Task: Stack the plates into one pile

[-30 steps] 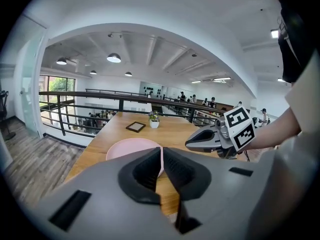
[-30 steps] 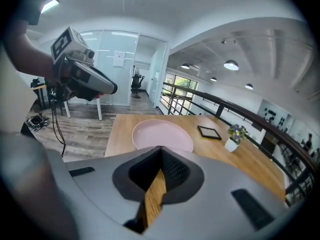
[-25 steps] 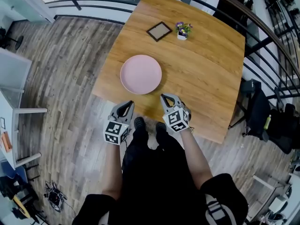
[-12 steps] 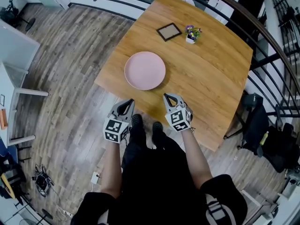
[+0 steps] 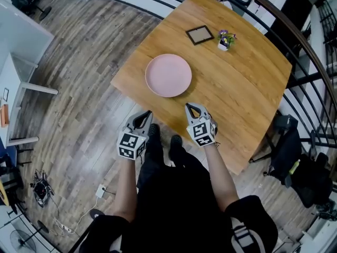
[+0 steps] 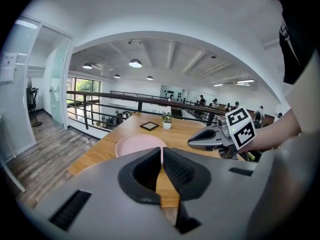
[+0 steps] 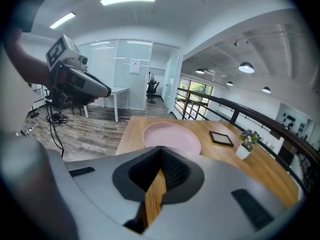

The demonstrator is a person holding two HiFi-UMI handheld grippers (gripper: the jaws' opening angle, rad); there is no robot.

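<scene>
One pink plate [image 5: 168,75] lies on the wooden table [image 5: 237,94], near its front left corner; I see a single rim and cannot tell whether it is a pile. The plate also shows in the left gripper view [image 6: 140,145] and in the right gripper view [image 7: 171,135]. My left gripper [image 5: 142,119] hangs shut and empty off the table's near edge, over the floor. My right gripper [image 5: 191,108] is shut and empty just over the near edge, to the right of the plate. Neither touches the plate. Each gripper view shows the other gripper: the right gripper [image 6: 192,143] and the left gripper [image 7: 106,91].
A dark picture frame [image 5: 199,35] and a small flower pot [image 5: 226,40] stand at the far side of the table. A black railing [image 5: 295,36] curves behind the table. A white desk [image 5: 21,41] is at the left, bags [image 5: 295,162] at the right, cables [image 5: 42,191] on the floor.
The head view has shifted, so the table and plate sit further up and right in the picture. Both grippers keep the same pose, shut, by the table's near edge.
</scene>
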